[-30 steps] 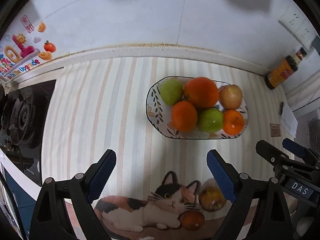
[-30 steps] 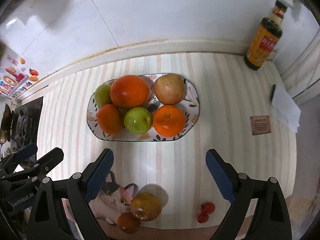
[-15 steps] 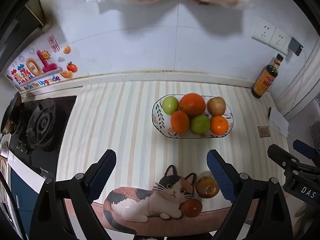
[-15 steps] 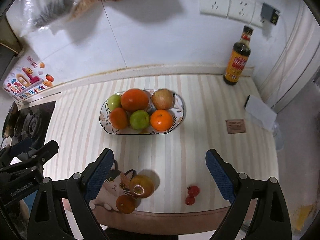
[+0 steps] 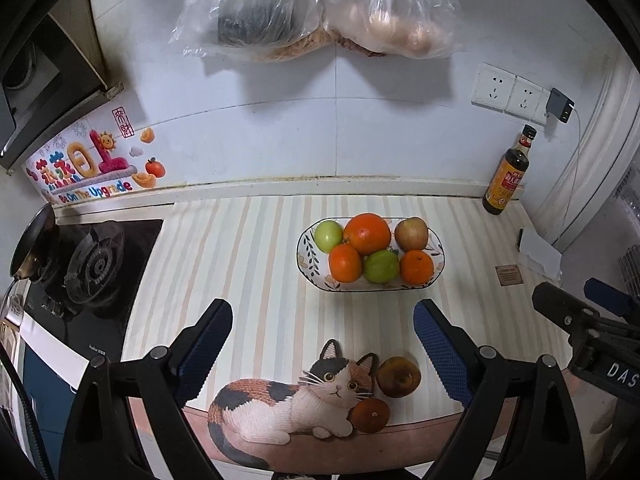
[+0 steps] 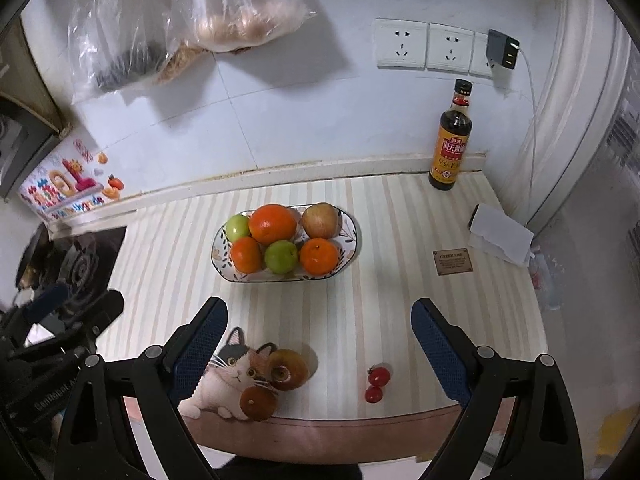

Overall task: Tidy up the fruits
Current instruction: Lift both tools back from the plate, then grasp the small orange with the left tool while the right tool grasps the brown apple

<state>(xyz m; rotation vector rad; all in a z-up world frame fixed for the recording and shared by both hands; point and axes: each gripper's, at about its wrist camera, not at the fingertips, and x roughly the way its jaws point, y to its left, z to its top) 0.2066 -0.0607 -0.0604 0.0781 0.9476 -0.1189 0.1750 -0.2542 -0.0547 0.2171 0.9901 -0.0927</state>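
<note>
Your left tool (image 5: 323,350) is spread wide with nothing between its blue pads, held above the near edge of the striped worktop (image 5: 248,264); your right tool (image 6: 319,346) is just as wide apart and equally empty. The right tool's body shows at the right edge of the left view with the letters "DAS" on it, and the left tool's body in the right view carries faint lettering that looks like "GenRobot", though it is only partly readable. The fruit bowl (image 5: 308,258), patterned with leaves, sits mid-worktop and holds a large orange (image 5: 367,233), two smaller oranges (image 5: 345,263), two green fruits (image 5: 381,266) and a reddish apple (image 5: 411,233), all touching one another. Near the front edge, a brownish apple (image 5: 398,376) and a dark orange fruit (image 5: 370,415) lie just beside the cat picture (image 5: 288,400) printed on the worktop cover. In the right view two small red tomatoes (image 6: 378,383) lie close together, apart from those two fruits. A dark sauce bottle (image 6: 451,140) with a yellow-orange label in Chinese characters stands against the back wall; you cannot read the characters clearly. A small brown card (image 6: 453,262) headed "GREEN LIFE" lies flat to the right of the bowl. The wall sticker (image 5: 86,168) by the stove (image 5: 88,276) reads "Be On The Upgrade".
</note>
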